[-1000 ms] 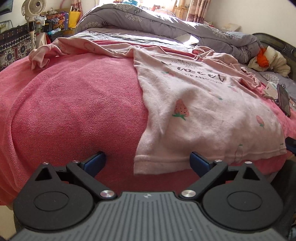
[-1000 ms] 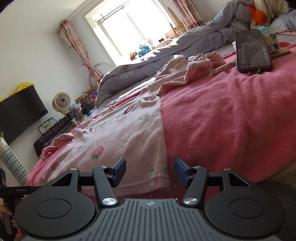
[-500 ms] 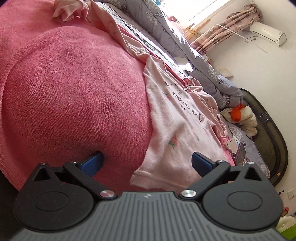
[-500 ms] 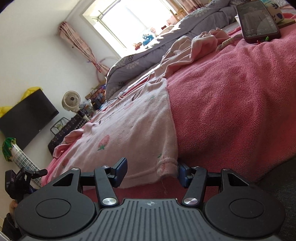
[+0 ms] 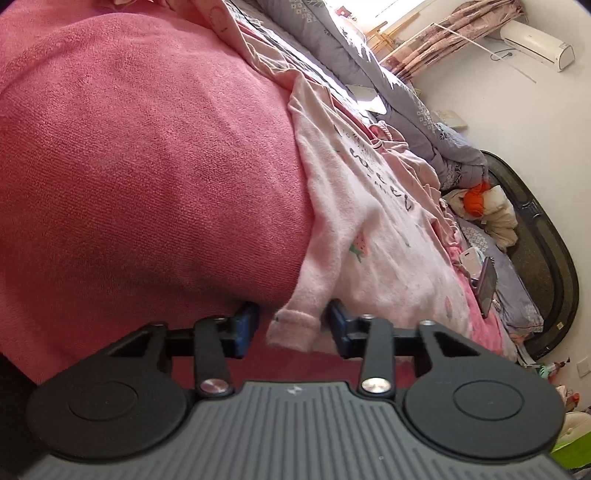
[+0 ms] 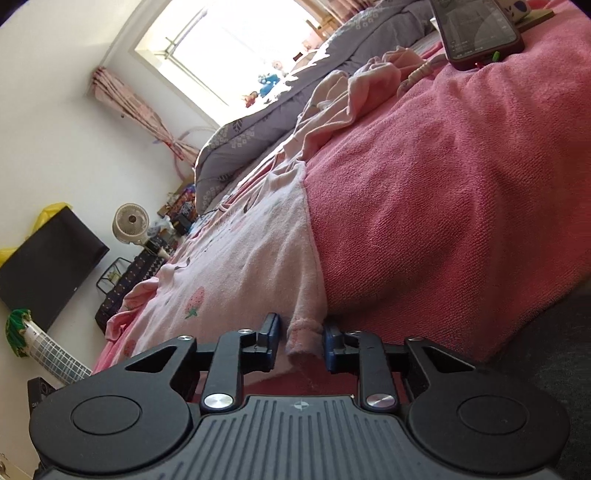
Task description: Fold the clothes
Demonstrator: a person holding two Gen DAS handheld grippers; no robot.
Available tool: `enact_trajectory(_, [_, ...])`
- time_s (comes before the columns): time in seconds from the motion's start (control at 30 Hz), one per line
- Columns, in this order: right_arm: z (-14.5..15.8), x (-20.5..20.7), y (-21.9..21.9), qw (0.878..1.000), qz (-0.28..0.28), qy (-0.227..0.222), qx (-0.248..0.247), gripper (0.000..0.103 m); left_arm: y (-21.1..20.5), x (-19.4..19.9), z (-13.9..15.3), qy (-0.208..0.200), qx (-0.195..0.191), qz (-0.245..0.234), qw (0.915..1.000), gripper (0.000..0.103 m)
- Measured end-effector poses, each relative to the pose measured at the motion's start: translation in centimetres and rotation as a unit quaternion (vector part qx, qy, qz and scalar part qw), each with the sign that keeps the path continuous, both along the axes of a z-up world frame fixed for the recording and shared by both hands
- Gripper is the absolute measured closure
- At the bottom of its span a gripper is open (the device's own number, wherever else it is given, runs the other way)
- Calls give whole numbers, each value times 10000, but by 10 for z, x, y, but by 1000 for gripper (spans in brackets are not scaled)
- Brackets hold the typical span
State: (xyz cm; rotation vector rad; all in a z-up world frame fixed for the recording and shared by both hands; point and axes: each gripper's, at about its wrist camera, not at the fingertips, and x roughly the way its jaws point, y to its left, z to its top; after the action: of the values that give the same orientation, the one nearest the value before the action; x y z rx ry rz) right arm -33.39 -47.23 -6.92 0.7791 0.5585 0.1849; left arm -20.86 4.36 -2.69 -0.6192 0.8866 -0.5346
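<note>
Two grippers, left (image 5: 291, 326) and right (image 6: 300, 342), part-open (nothing clamped), straddling pink shirt (image 5: 373, 236) hem corners

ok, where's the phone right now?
Right wrist view, top right: phone lies on the pink blanket, beyond the pink shirt.

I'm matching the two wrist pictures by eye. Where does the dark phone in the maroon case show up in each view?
Left wrist view: the dark phone in the maroon case is at the right edge, seen edge-on, propped upright past the pale pink strawberty-print shirt.
Right wrist view: the phone is at the top right, screen facing the camera, on the red terry blanket.
Shared landmark: the shirt.
</note>
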Motion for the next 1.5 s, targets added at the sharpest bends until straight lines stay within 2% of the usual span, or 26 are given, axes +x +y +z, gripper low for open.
enact_trajectory(0.03, [3, -3, -3, 10000, 14, -22, 87, 86, 3, -4, 4, -60, -180, -83, 9998, 103])
enact_trajectory(0.07, [8, -8, -4, 9998, 34, -136, 122, 94, 5, -8, 11, -155, -331, -158, 9992, 101])
enact_trajectory(0.13, [25, -17, -7, 9990, 45, -424, 140, 94, 5, -16, 30, -520, -473, -274, 9972, 101])
enact_trajectory(0.23, [56, -30, -8, 9963, 72, -860, 13, 94, -1, -24, 54, -919, -453, -482, 9936, 101])
enact_trajectory(0.33, [77, -42, -7, 9936, 67, -1105, -236, 95, -6, -28, 58, -950, -286, -618, 9931, 101])
enact_trajectory(0.43, [79, -45, -6, 9934, -70, -963, -622, 95, -6, -26, 45, -682, 33, -519, 9963, 101])
enact_trajectory(0.5, [71, -41, -3, 9910, -268, -551, -1194, 95, 0, -23, 29, -342, 140, -333, 9988, 101])
enact_trajectory(0.57, [59, -35, -2, 9895, -369, -211, -1382, 95, 5, -21, 18, -122, 152, -196, 9996, 101])
enact_trajectory(0.63, [45, -32, -2, 9920, -434, -137, -1179, 89, 6, -21, 16, -108, 145, -192, 9997, 101])
enact_trajectory(0.67, [41, -32, -3, 9921, -464, -154, -1158, 85, 7, -20, 15, -101, 142, -190, 9997, 101])
enact_trajectory(0.73, [35, -27, -2, 9914, -472, -235, -1200, 68, 7, -20, 14, -88, 135, -186, 9997, 101])
enact_trajectory(0.77, [32, -24, -1, 9913, -457, -238, -1215, 55, 8, -20, 13, -81, 132, -184, 9997, 101])
enact_trajectory(0.8, [29, -19, 0, 9913, -416, -219, -1229, 54, 8, -20, 12, -74, 128, -182, 9997, 101])
enact_trajectory(0.97, [26, -2, 3, 9924, -171, -144, -1209, 55, 10, -19, 9, -43, 112, -172, 9998, 101])
enact_trajectory(1.07, [30, -6, 3, 9938, 38, -236, -1090, 63, 9, -18, 9, -44, 116, -177, 9998, 101])
enact_trajectory(1.5, [20, -7, 3, 9973, 147, -70, -711, 70, 8, -16, 9, -11, 148, -192, 9997, 101])
